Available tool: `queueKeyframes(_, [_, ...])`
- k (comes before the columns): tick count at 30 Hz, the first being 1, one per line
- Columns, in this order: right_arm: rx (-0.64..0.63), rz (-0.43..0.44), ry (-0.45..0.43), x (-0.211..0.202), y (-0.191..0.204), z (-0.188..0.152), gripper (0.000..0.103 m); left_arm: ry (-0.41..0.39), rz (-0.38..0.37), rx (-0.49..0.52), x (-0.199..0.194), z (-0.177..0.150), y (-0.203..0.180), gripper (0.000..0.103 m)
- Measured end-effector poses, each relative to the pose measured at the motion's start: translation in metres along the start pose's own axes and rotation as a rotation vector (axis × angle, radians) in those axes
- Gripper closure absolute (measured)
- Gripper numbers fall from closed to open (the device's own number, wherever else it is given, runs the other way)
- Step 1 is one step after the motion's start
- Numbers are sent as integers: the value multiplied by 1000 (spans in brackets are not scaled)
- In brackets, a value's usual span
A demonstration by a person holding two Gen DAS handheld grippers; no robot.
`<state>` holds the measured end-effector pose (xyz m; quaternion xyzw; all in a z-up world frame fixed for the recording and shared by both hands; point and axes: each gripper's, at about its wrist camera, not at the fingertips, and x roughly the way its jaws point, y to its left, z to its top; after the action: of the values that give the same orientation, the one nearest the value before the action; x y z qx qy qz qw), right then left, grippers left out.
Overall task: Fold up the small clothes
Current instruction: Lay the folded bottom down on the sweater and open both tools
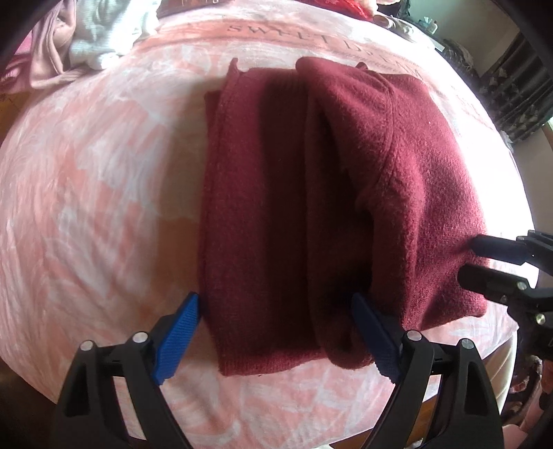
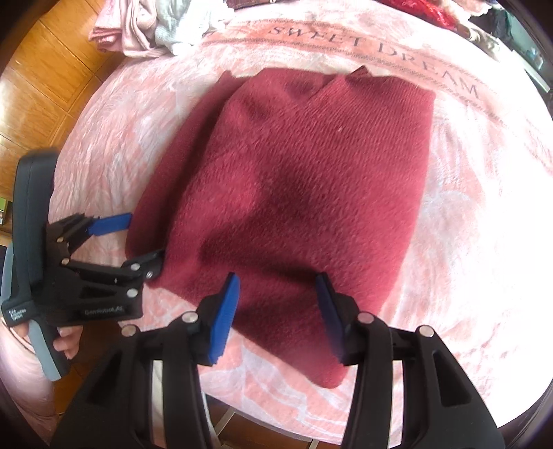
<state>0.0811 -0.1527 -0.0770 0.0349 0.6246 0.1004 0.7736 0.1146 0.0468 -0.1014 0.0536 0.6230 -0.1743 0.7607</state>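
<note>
Maroon sweater (image 1: 311, 207) folded lengthwise on the pink blanket (image 1: 103, 190), both tongs at its near edge.

Left tongs (image 1: 276, 331) spread wide, pads clear of the knit, near hem lying between them; nothing gripped. Right tongs (image 2: 276, 317) part-open over the near edge of the sweater; can't tell whether the pads pinch the fabric or just hover. A hand (image 2: 65, 342) holds the left tool's grey handle. Blanket reads "SWEET DREAM" along the far border. Pile of pale clothes (image 2: 162, 24) at the far left corner, well apart from the sweater.
</note>
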Motion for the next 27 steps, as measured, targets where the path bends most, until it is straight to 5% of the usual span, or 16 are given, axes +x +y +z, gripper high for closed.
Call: queueKeyframes(27, [69, -49, 0, 15, -39, 12, 41, -46, -251, -140, -18, -11, 29, 15])
